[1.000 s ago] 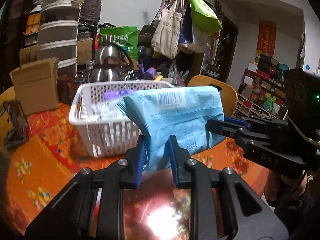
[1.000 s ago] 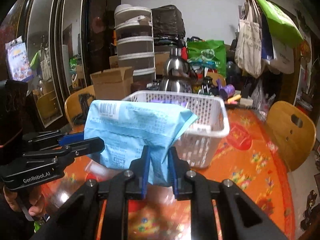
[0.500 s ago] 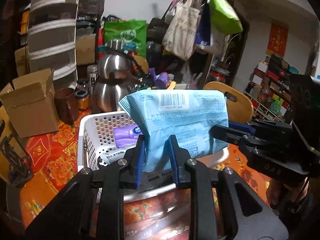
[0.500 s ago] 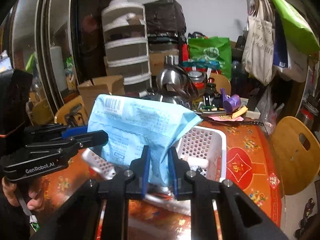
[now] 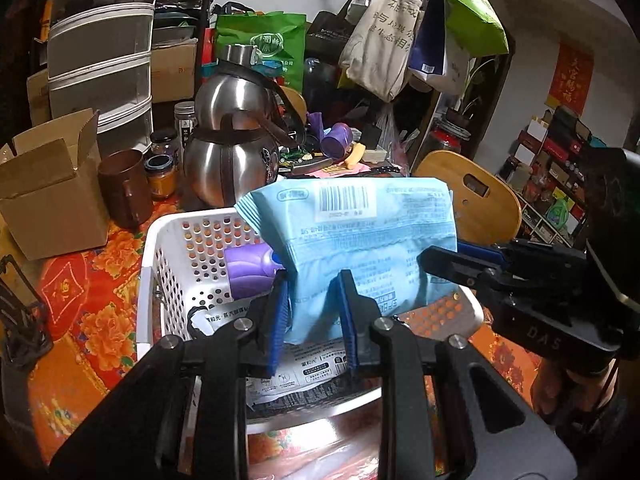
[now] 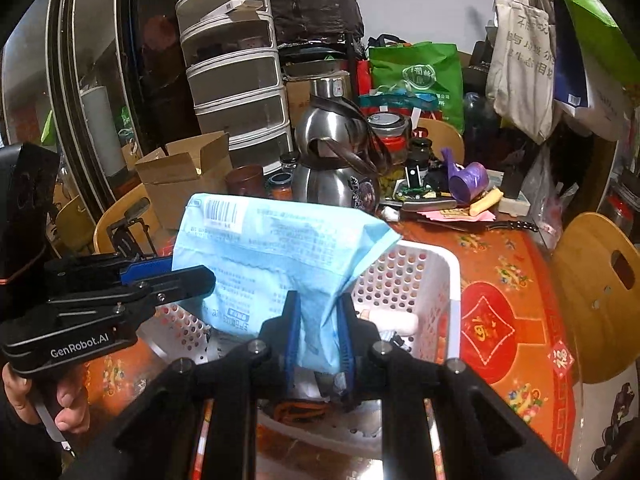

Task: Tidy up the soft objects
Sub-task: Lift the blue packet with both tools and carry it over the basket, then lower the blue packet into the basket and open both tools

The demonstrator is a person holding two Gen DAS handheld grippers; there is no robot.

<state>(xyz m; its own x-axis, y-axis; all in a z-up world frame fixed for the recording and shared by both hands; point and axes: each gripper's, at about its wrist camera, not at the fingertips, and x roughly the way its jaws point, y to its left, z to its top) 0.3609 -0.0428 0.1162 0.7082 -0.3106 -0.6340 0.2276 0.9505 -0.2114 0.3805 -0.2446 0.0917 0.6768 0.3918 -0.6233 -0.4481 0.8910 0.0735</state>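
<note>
Left wrist view, first speaker: Both grippers carry one light blue soft pack [image 5: 360,248] above a white perforated basket [image 5: 160,280] on a table with a red and orange floral cloth [image 5: 96,320]. The left gripper [image 5: 314,312] is clamped on the pack's lower edge; the right gripper [image 5: 440,264] pinches its right side.

Second speaker: And against a second ago?

First speaker: Then the pack hung in front of the basket's near wall. Now it hangs over the basket's open top, and the view looks down into it.

Second speaker: What lies inside?

First speaker: A purple pack [image 5: 252,268] against the far wall and white printed packets [image 5: 316,364] on the floor. The blue pack's bottom edge hangs above them, not touching that I can see.

Second speaker: The right wrist view?

First speaker: The right gripper [image 6: 318,332] is closed on the pack [image 6: 272,248], whose corner bunches between the blue pads. The left gripper [image 6: 192,276] holds the other side, with a hand [image 6: 64,400] under it.

Second speaker: Room around the basket?

First speaker: Tight behind: a steel kettle [image 5: 232,160] stands just beyond the far rim, with a brown cup [image 5: 120,188] and a cardboard box [image 5: 52,196] to its left. The basket's right rim [image 6: 454,280] has bare cloth beside it, and a wooden chair back [image 6: 596,292] stands past the table edge.
</note>
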